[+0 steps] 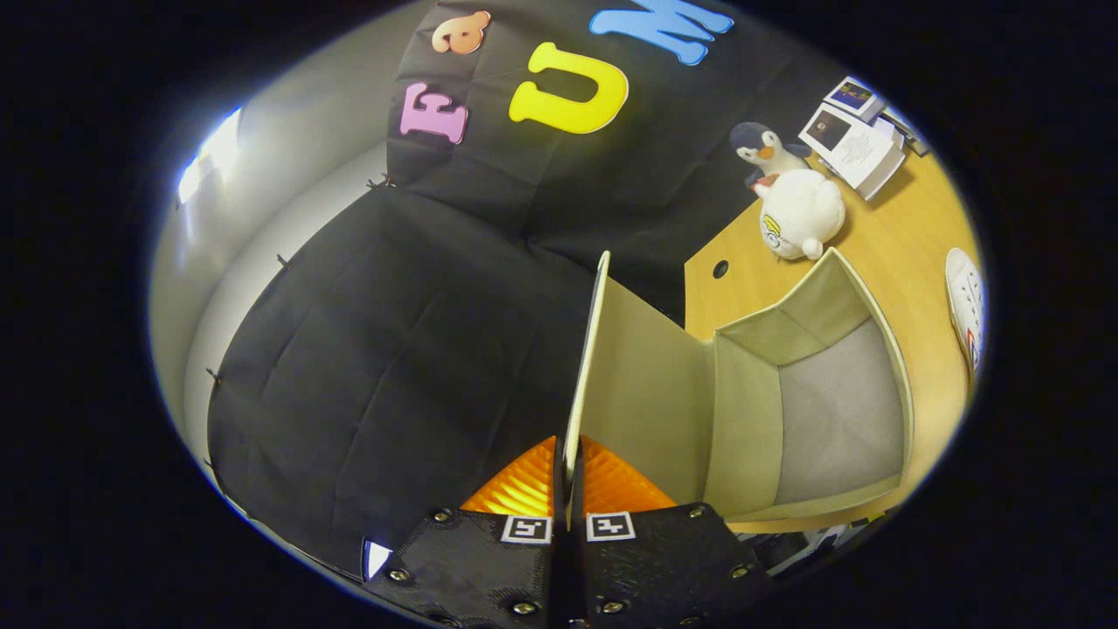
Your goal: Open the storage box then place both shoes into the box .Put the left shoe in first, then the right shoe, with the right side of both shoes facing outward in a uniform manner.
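Observation:
My gripper (569,476) is shut on the edge of the storage box's lid (642,384), a pale beige flap that stands raised and runs away from the fingers. The open storage box (808,397) lies just past the lid on the wooden table, its grey inside bare. One white shoe (967,310) lies on the table beyond the box, at its far side, partly cut off. The view is tilted, so the table appears to slope.
A white plush toy (802,214) and a penguin plush (762,150) sit on the wooden table (908,227) behind the box, with a stack of booklets (854,140) further back. Black booth cloth hangs beside the lid. A cable hole (720,268) marks the table's corner.

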A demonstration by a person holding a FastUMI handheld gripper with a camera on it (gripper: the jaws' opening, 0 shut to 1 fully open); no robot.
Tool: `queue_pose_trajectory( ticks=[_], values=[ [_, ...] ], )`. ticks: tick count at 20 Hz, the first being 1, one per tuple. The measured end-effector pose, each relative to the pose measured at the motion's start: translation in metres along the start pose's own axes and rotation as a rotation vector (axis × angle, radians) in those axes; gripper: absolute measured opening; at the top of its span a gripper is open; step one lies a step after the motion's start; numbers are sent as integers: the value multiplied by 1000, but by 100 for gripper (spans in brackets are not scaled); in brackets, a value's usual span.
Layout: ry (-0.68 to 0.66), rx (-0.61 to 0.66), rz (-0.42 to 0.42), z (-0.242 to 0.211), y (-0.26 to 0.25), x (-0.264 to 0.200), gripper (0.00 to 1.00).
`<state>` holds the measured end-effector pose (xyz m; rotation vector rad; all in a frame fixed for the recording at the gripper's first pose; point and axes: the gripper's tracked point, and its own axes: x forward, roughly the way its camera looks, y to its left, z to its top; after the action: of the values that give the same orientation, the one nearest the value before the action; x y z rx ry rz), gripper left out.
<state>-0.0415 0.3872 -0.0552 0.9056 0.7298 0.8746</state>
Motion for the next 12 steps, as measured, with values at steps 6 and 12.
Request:
queue_pose_trajectory(
  ticks=[6,12],
  values=[
    [29,-121,57,-19,28,33,38],
    [-25,-290,-38,-1,7,28,97]
  ],
)
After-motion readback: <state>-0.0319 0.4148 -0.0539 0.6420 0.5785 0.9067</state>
